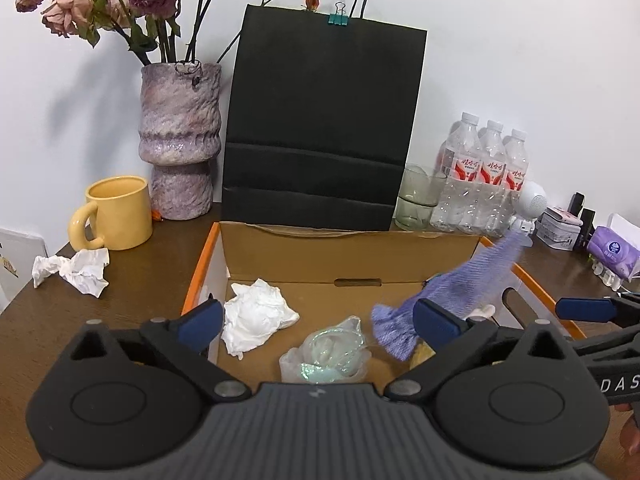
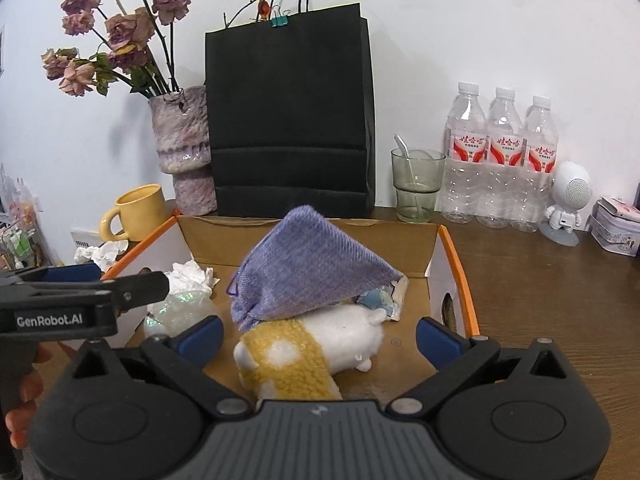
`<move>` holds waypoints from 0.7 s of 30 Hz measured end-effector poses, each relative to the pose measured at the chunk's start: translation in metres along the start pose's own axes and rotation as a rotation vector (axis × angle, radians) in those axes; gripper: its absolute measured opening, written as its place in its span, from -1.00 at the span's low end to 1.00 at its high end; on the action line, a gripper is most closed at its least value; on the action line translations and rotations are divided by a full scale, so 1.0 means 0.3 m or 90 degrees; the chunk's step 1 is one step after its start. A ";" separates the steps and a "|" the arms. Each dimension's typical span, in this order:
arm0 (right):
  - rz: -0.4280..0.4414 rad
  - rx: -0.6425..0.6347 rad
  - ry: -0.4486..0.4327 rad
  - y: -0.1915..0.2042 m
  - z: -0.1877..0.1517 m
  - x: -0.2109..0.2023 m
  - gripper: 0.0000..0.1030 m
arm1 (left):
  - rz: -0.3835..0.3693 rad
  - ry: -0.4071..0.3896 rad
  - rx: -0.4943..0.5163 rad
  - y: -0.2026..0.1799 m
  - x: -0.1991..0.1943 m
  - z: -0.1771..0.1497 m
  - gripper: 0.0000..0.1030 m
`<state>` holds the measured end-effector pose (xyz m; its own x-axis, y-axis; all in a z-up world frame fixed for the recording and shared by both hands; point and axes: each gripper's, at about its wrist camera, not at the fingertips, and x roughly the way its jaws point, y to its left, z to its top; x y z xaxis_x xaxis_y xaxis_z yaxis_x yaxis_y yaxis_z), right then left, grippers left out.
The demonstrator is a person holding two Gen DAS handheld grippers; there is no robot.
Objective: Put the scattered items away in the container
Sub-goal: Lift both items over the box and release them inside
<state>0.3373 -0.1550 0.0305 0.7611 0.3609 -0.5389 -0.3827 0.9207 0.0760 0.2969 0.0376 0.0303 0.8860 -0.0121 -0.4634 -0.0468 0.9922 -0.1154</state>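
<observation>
An open cardboard box (image 1: 304, 256) with orange edges stands in front of me; it also shows in the right wrist view (image 2: 404, 244). Inside lie a crumpled white tissue (image 1: 256, 318), a shiny clear plastic wrapper (image 1: 330, 354), a purple knit pouch (image 2: 316, 264) and a yellow-and-white plush toy (image 2: 312, 350). The pouch (image 1: 452, 292) rests on top of the plush toy. My left gripper (image 1: 318, 322) is open and empty above the box's near side. My right gripper (image 2: 320, 334) is open and empty around the plush toy. A crumpled white paper (image 1: 74, 270) lies on the table left of the box.
A yellow mug (image 1: 116, 214), a purple vase (image 1: 180, 140) of dried roses and a black paper bag (image 1: 320, 120) stand behind the box. A glass (image 2: 416, 184), water bottles (image 2: 500, 160), a white robot figure (image 2: 566, 204) and small tins (image 2: 618, 226) stand at the right.
</observation>
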 end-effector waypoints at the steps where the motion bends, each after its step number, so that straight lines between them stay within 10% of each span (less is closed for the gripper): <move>1: 0.000 -0.001 0.000 0.001 -0.001 -0.001 1.00 | 0.000 -0.001 -0.001 0.001 -0.003 0.000 1.00; 21: -0.018 -0.029 -0.063 0.037 -0.055 -0.237 1.00 | -0.004 -0.047 -0.016 -0.001 -0.223 -0.032 1.00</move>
<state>0.2703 -0.1730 0.0559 0.8189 0.3505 -0.4546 -0.3823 0.9237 0.0236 0.2333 0.0368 0.0529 0.9178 -0.0080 -0.3969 -0.0521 0.9887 -0.1404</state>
